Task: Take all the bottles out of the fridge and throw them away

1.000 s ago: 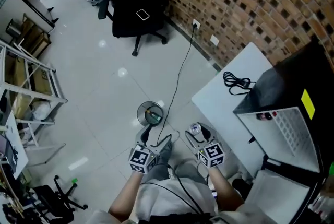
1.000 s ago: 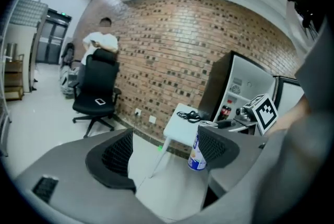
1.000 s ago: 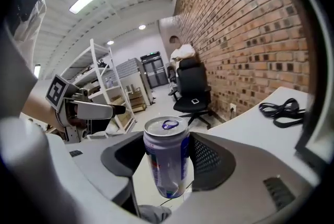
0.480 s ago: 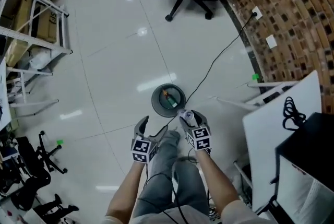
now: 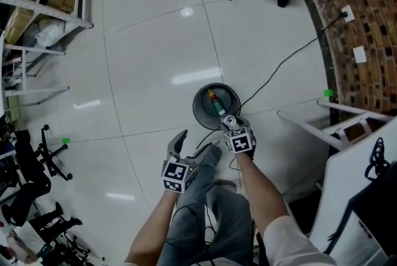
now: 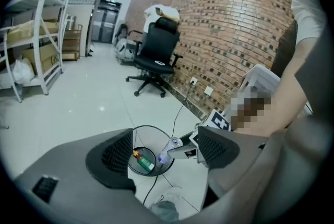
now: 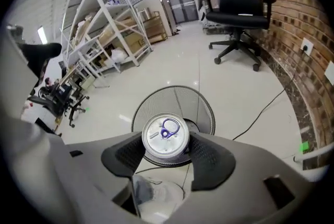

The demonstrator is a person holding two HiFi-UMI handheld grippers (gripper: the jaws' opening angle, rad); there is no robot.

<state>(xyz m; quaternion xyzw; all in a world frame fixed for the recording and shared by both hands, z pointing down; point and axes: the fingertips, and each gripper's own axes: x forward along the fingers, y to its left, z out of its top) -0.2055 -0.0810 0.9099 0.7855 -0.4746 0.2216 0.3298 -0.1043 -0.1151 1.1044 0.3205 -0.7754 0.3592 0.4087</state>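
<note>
Head view / bin: a wire-mesh bin (image 5: 200,97) stands on the tiled floor just ahead of the person's legs. A green bottle (image 5: 215,103) is already lying inside.
Head view / right gripper: the right gripper (image 5: 230,124) is held at the bin's near rim and is clamped on a drink can (image 5: 229,120).
Head view / left gripper: the left gripper (image 5: 193,146) is held beside the legs, near the bin, with jaws spread and nothing carried.
Head view / hazard: a power cable (image 5: 279,69) is laid across the floor and passes close by the bin.
Left gripper view / jaws: the pads are wide apart with nothing between them. The bin (image 6: 136,134) and the can (image 6: 169,149) are seen through the gap, further off.
Right gripper view / grip: the can (image 7: 166,137) is pinched on both sides by the pads, its pull-tab lid facing the camera.
Right gripper view / target: the bin mouth (image 7: 156,100) is seen directly behind the can.
Step (judged): the can is to be dropped into the bin; it is not yet released.
How: the can is best carried past the near rim to mid-mouth. The jaws should be opened fully in one go. The light bin and the cable should not be knocked.
</note>
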